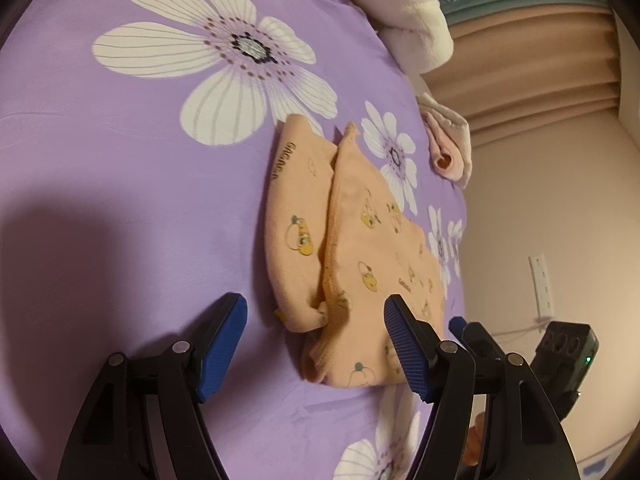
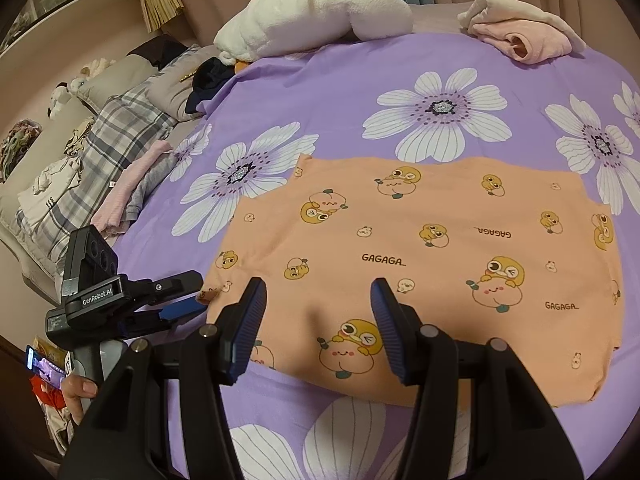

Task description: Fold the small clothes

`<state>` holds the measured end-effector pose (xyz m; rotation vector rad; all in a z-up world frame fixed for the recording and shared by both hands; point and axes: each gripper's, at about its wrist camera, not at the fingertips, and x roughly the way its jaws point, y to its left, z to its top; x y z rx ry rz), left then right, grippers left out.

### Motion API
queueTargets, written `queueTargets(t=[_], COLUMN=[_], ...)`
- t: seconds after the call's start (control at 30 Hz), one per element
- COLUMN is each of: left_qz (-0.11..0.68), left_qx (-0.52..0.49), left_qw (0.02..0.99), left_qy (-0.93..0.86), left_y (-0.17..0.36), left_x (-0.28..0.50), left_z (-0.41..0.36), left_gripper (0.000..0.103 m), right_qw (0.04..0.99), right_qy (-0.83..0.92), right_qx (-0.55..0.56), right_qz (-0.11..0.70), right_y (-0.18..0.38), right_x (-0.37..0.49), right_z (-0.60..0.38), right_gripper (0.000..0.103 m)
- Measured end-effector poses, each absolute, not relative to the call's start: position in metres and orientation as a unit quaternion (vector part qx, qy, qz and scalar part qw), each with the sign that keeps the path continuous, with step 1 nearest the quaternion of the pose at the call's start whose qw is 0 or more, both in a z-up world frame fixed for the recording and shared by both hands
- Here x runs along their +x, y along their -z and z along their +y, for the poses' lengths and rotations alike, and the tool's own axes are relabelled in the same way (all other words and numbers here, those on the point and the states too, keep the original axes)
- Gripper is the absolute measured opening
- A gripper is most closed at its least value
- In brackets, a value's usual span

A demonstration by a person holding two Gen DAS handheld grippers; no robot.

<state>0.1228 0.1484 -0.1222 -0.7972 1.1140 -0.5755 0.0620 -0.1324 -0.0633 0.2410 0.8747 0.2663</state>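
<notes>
- Peach-orange cotton garment printed with yellow cartoon ducks and "GAGAGA" lettering (image 2: pixel 420 264) lies flat on the purple bedsheet with large white flowers (image 2: pixel 332 92), its long axis running left to right in the right wrist view.
- Its near edge sits just beyond the right gripper (image 2: pixel 318 320), whose blue-padded fingers stand wide apart, holding nothing.
- In the left wrist view the left gripper (image 1: pixel 314 340) is likewise spread wide, with the garment's folded corner between its fingers, untouched.
- A fluffy white rolled towel (image 2: pixel 316 12) and a crumpled pale pink cloth (image 2: pixel 524 36) rest at the far edge of the bed.
</notes>
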Motion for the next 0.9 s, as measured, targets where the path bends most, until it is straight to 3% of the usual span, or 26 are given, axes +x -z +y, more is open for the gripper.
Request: queueTargets(t=[0.9], left_qz=[0.518], left_qx=[-0.365], left_qw=[0.720], left_qy=[0.284], left_y=[0.123], left_x=[0.144], left_z=[0.123], left_gripper=[0.069], right_qw=[0.897], right_qy=[-0.073], right_qx=[0.146], right_qz=[0.410], right_y=[0.070], right_x=[0.070], right_z=[-0.158], right_gripper=[0.055])
